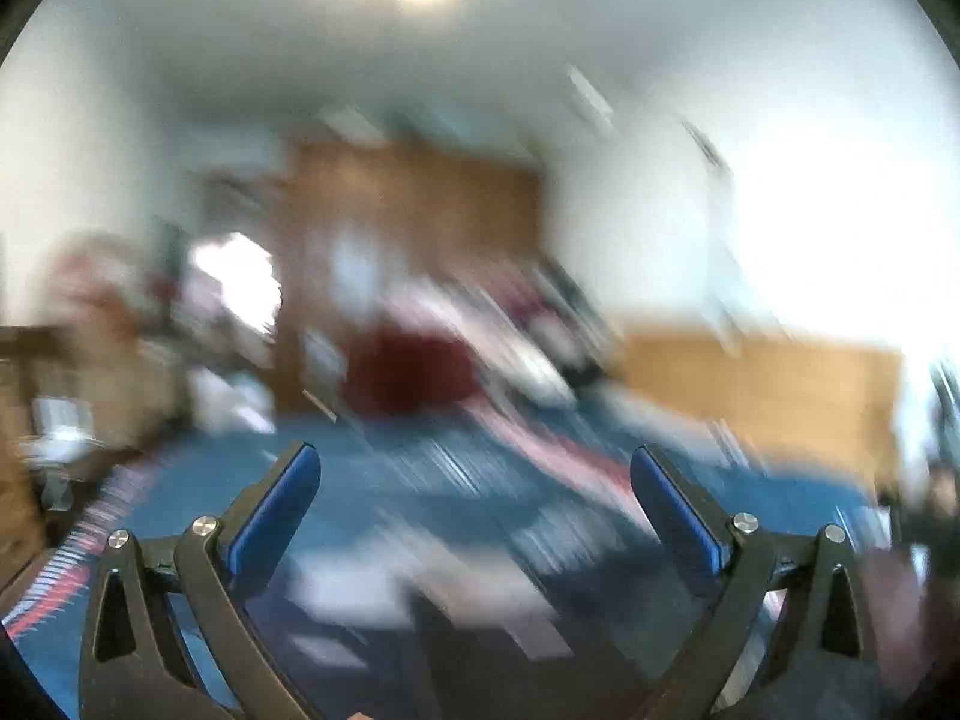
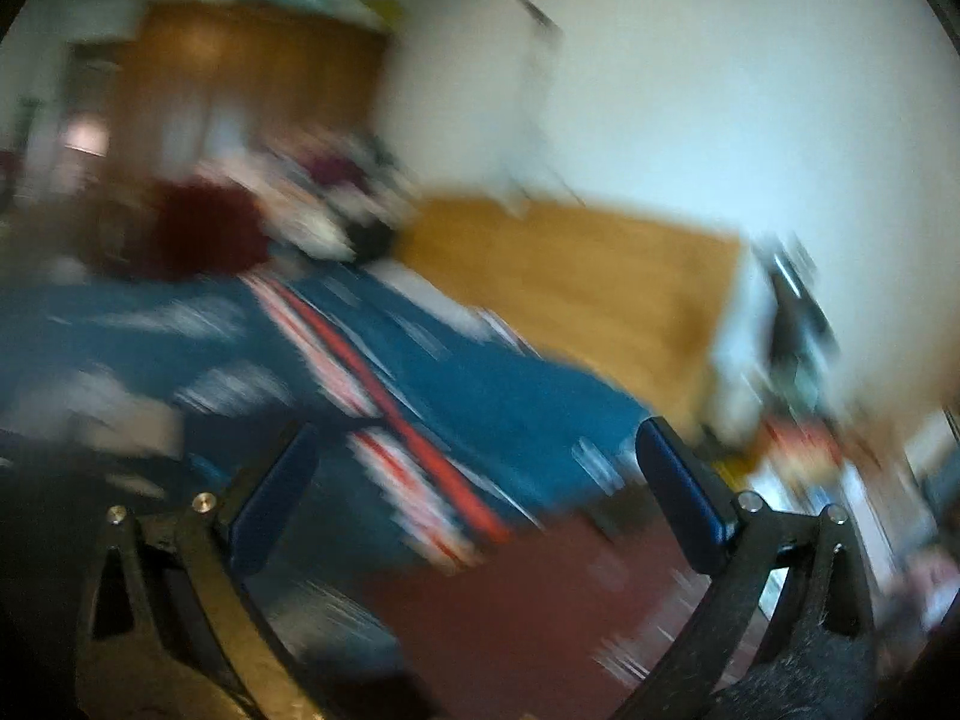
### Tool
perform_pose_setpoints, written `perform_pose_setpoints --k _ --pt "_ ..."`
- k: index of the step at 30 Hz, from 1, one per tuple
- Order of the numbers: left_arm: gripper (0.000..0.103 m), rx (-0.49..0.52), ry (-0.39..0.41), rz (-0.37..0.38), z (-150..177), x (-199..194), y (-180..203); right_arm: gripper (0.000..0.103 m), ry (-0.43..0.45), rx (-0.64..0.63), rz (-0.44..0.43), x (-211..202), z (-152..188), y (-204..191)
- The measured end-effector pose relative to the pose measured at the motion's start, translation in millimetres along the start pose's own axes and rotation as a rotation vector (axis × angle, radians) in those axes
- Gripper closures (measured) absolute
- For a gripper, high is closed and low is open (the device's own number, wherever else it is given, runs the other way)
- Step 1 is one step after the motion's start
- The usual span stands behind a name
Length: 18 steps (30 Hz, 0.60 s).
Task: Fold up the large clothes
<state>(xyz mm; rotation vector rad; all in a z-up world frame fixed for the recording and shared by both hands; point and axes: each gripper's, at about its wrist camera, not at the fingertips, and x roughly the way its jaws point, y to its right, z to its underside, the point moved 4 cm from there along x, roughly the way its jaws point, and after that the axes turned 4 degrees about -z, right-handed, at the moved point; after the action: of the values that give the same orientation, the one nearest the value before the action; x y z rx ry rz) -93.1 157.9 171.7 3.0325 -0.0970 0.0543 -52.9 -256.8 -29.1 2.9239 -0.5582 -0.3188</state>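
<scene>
Item: left gripper (image 1: 474,468). Fingers spread wide, blue pads facing each other, nothing between them. It hangs above a blue patterned bedspread (image 1: 420,480).

Item: right gripper (image 2: 477,450). Fingers likewise spread, nothing grasped. It hangs over the same bedspread (image 2: 510,384), whose red-and-white stripe (image 2: 384,372) runs under it.

Item: clothes to fold. A dark red heap (image 1: 408,372) lies at the far end of the bed, well apart from both grippers; it shows also in the right wrist view (image 2: 204,228). A reddish-brown cloth (image 2: 540,600) lies directly below the right gripper; both views are heavily smeared, so whether this is a garment or a rug cannot be told.

Item: surroundings. Wooden wardrobe (image 1: 414,210) behind the heap; wooden headboard (image 2: 570,282) along the bed's side.

Handling note, as judgement: the step in hand appears to be reaching for a garment. Steady both grippers first, keep the fingers apart until each straddles one layer at a hem or shoulder, then close both together and lift evenly so the cloth hangs flat before it is laid on the bedspread.
</scene>
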Motion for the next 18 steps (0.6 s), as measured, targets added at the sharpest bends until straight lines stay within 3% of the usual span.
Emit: perform_pose_setpoints --k 2,5,8,9,11,14,18 --pt "0.000 -0.082 0.195 -0.101 -59 -43 -64 0.000 0.162 -0.016 -0.126 -25 -58 -48" --pt "0.000 -0.126 0.446 -0.248 -127 -108 -136 0.000 0.346 0.003 -0.216 -57 -115 -84" --pt "0.000 -0.092 0.488 -0.378 -152 -134 -162 0.000 0.455 0.063 -0.285 -70 -139 -110" --pt "0.000 -0.067 0.480 -0.414 -151 -136 -165 0.000 0.442 0.076 -0.315 -65 -138 -118" --pt "0.000 -0.020 0.446 -0.442 -136 -130 -163 0.000 0.317 0.084 -0.411 -48 -125 -144" --pt "0.000 0.053 0.340 -0.467 -90 -103 -156 0.000 0.135 0.079 -0.494 -14 -85 -172" --pt "0.000 0.084 -0.020 -0.375 4 -30 -130 0.000 -0.015 0.044 -0.513 5 -35 -199"
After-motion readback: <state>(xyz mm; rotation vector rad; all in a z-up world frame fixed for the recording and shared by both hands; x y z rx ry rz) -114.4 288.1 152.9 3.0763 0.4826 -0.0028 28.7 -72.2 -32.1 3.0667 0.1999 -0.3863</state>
